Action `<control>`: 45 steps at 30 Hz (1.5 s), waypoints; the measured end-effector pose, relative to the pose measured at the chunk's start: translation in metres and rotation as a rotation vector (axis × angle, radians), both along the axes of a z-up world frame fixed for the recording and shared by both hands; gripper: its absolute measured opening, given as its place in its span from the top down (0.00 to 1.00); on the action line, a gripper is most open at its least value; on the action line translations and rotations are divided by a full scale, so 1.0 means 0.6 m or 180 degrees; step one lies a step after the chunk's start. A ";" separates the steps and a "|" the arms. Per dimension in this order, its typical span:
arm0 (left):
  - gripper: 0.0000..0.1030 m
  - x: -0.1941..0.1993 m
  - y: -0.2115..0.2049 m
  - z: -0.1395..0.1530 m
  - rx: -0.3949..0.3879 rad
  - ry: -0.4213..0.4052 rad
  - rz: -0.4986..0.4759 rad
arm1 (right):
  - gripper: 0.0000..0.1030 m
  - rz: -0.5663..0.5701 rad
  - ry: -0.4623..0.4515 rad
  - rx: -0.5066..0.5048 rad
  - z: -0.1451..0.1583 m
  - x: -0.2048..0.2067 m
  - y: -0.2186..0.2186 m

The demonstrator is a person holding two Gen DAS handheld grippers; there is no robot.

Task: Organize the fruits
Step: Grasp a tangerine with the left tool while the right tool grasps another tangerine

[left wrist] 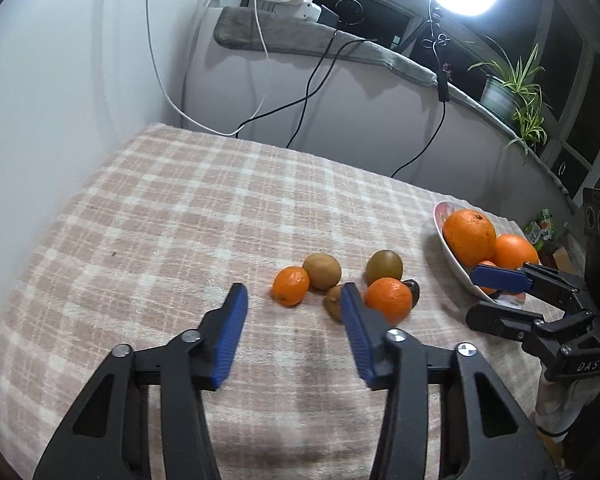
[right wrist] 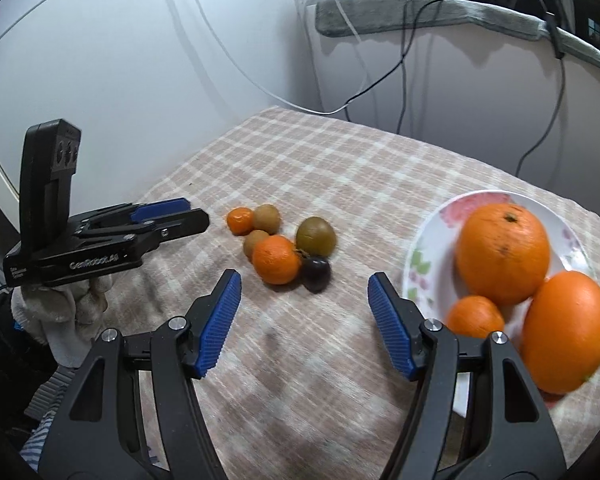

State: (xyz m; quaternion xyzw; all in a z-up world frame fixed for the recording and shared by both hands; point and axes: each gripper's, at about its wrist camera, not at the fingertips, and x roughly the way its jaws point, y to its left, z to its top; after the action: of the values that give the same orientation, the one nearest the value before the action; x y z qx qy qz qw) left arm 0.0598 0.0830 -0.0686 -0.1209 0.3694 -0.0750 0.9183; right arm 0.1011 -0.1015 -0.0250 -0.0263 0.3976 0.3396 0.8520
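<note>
Loose fruit cluster sits mid-counter on the checked cloth [left wrist: 148,208]: small mandarin [left wrist: 291,291], two brown kiwis [left wrist: 322,271] beside it, a greenish kiwi [left wrist: 384,267], a bigger mandarin [left wrist: 389,300] and a dark plum [right wrist: 316,274] touching it. The plate [right wrist: 428,252] with three oranges lies to the right of the cluster, near the counter edge. Left tongs [left wrist: 294,300] hang just short of the cluster, jaws apart, nothing between them; the cluster lies straight ahead and slightly right of their line, with the right finger overlapping the near kiwi in view. Right tongs [right wrist: 304,284] are also apart and empty, pointing between cluster and plate, with the plum and bigger mandarin just ahead to the left. Both are near; the left looks closer to the small mandarin and kiwis, the right closer to the plum and plate. Round fruit, so no long axis matters much.
</note>
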 end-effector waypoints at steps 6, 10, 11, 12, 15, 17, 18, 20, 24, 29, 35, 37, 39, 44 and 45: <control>0.65 0.014 0.006 -0.015 -0.0088 0.0075 -0.0057 | 0.49 0.0193 -0.0029 -0.0108 -0.008 0.002 0.040; 0.66 0.026 0.005 -0.023 -0.0094 0.0112 -0.0073 | 0.54 0.0292 -0.0098 -0.0235 -0.013 0.002 0.066; 0.66 0.029 0.004 -0.025 -0.0076 0.0121 -0.0075 | 0.54 0.0297 -0.0109 -0.0266 -0.016 0.003 0.071; 0.66 0.033 0.004 -0.027 -0.0073 0.0131 -0.0073 | 0.55 0.0296 -0.0112 -0.0291 -0.018 0.005 0.075; 0.66 0.041 0.003 -0.033 -0.0079 0.0175 -0.0099 | 0.55 0.0306 -0.0109 -0.0334 -0.024 0.010 0.083; 0.66 0.045 0.000 -0.035 -0.0059 0.0196 -0.0112 | 0.55 0.0318 -0.0123 -0.0371 -0.027 0.012 0.086; 0.66 0.046 0.000 -0.035 -0.0048 0.0202 -0.0122 | 0.55 0.0321 -0.0130 -0.0394 -0.029 0.012 0.088; 0.66 0.048 -0.003 -0.035 -0.0024 0.0212 -0.0129 | 0.55 0.0325 -0.0154 -0.0453 -0.032 0.013 0.093; 0.68 0.056 0.001 -0.041 -0.0055 0.0272 -0.0133 | 0.57 0.0346 -0.0209 -0.0587 -0.038 0.015 0.103; 0.71 0.065 0.002 -0.045 -0.0082 0.0321 -0.0137 | 0.65 0.0366 -0.0297 -0.0747 -0.044 0.013 0.111; 0.78 0.069 -0.009 -0.047 -0.0001 0.0337 -0.0197 | 0.67 0.0372 -0.0322 -0.0768 -0.043 0.014 0.112; 0.78 0.068 -0.008 -0.045 -0.0020 0.0325 -0.0188 | 0.67 0.0361 -0.0323 -0.0750 -0.044 0.013 0.111; 0.78 0.067 -0.003 -0.044 -0.0055 0.0312 -0.0162 | 0.67 0.0344 -0.0315 -0.0711 -0.043 0.013 0.108; 0.78 0.056 0.008 -0.036 -0.0142 0.0253 -0.0096 | 0.67 0.0308 -0.0321 -0.0618 -0.034 0.007 0.100; 0.78 0.053 0.007 -0.034 -0.0148 0.0247 -0.0085 | 0.68 0.0306 -0.0325 -0.0603 -0.032 0.005 0.098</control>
State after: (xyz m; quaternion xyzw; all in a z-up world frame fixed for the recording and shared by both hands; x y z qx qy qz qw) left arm 0.0916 0.0870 -0.0893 -0.1401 0.4045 -0.0911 0.8992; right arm 0.1044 -0.0425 -0.0440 -0.1430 0.3823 0.3393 0.8475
